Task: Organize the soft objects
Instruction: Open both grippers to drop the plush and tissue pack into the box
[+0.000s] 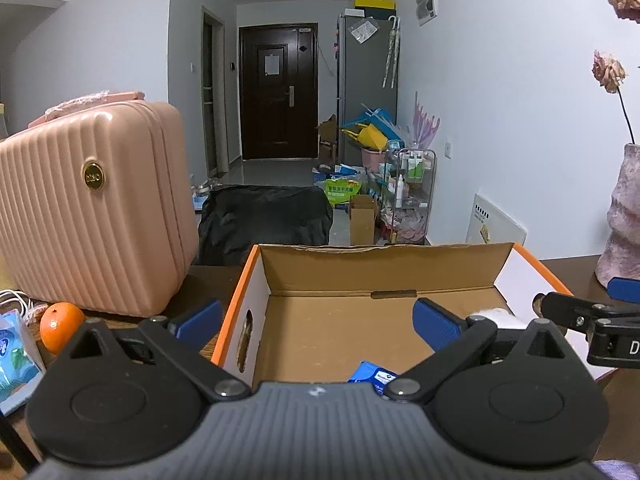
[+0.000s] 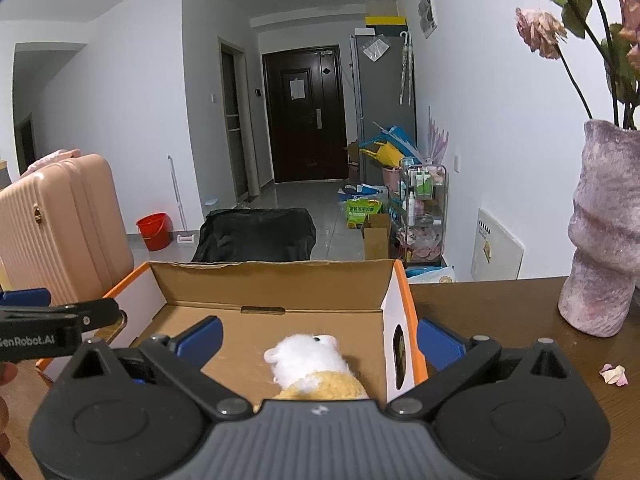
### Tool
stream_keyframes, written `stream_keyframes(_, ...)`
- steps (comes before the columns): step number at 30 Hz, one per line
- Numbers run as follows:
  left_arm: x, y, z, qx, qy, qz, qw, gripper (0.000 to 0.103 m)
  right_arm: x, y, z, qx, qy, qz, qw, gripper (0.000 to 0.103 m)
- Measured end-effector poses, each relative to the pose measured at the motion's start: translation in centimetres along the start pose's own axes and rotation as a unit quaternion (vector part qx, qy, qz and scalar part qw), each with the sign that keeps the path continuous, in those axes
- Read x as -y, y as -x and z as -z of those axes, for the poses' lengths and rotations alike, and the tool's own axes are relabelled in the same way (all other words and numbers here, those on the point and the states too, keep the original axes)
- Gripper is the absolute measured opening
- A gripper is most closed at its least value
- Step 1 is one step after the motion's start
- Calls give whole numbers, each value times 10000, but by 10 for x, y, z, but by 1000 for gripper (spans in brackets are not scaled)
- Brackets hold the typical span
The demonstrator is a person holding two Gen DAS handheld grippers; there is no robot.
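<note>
Cardboard, brown inside with orange edging and white outer walls, makes up the one open box (image 1: 348, 320) on the dark wooden tabletop (image 2: 480, 304) in front of me. My left gripper (image 1: 316, 320) hangs over the box's left wall, its jaws spread wide with nothing between them: one blue pad sits outside that wall, the other inside the box. My right gripper (image 2: 318, 340) hangs over the box's right wall, jaws likewise wide apart and holding nothing, one pad inside the box and one outside. One plush toy (image 2: 312, 368), white at the head and yellow lower down, lies on the box floor by the right wall, below my right gripper, its lower part hidden behind the gripper body. From the left view I see only a white tuft of it, plus one blue packet (image 1: 372, 376) on the box floor near the closer edge. Left of the box stand one pink ribbed suitcase (image 1: 88, 208), one orange (image 1: 60, 326) just in front of it, and one light-blue pack (image 1: 16, 356) beside the orange. Right of the box stands one mottled pink vase (image 2: 604, 228) holding dried flowers, with one fallen petal (image 2: 614, 374) on the tabletop near it.
</note>
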State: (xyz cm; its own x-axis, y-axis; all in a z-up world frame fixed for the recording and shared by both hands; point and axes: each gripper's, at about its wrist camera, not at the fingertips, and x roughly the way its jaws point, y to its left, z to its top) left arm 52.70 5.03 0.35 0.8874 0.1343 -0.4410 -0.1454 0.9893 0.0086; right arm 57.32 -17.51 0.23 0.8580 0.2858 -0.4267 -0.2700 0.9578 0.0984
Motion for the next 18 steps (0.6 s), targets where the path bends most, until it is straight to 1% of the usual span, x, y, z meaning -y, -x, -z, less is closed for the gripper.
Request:
stream_keyframes(9,0,23,1,193,-69,35,9998,103,-9,20,1,107,172,10,9998,103)
stream_keyframes(18,-3,53,11,340,-138,-38,9993,103,-16,48,15,160,278,75,9995,103)
